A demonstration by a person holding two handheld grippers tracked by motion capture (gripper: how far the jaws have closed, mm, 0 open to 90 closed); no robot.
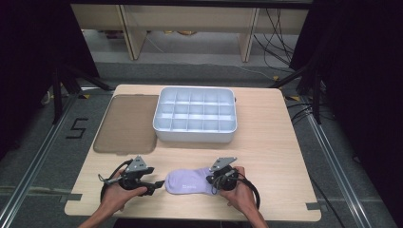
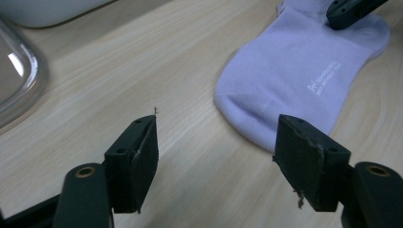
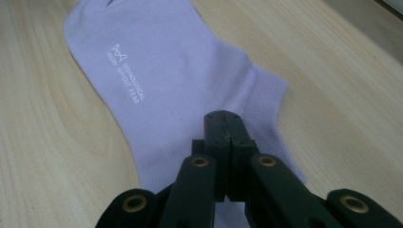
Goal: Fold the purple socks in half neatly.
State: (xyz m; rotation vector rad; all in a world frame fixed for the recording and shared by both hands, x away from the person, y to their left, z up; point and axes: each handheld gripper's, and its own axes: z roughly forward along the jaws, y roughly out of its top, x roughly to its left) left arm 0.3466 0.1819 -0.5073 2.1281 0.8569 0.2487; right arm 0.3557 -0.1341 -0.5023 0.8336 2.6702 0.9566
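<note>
Two grippers flank one lilac sock at the near edge of a wooden table.

Left gripper point(image 1: 159, 184), held in the left hand point(image 1: 116, 194), sits at the sock's 9 o'clock with jaws spread wide, nothing between them; in the left gripper view the sock point(image 2: 304, 76) toe lies just ahead toward 1 o'clock, near the right-side jaw, contact unclear. Sock point(image 1: 190, 181) lies flat between the two grippers at the table's point(image 1: 266, 137) 6 o'clock edge, toe pointing 9 o'clock, cuff toward 3 o'clock, white print on it. Right gripper point(image 1: 212, 179), in the right hand point(image 1: 242, 192), is at the sock's 3 o'clock end; right gripper view shows right gripper point(image 3: 228, 130) jaws pressed together over the cuff end, whether fabric is pinched can't be told. Brown translucent lid point(image 1: 126, 123) at 10 o'clock, white divided tray point(image 1: 195, 135) at 12 o'clock, both well apart from the sock.
</note>
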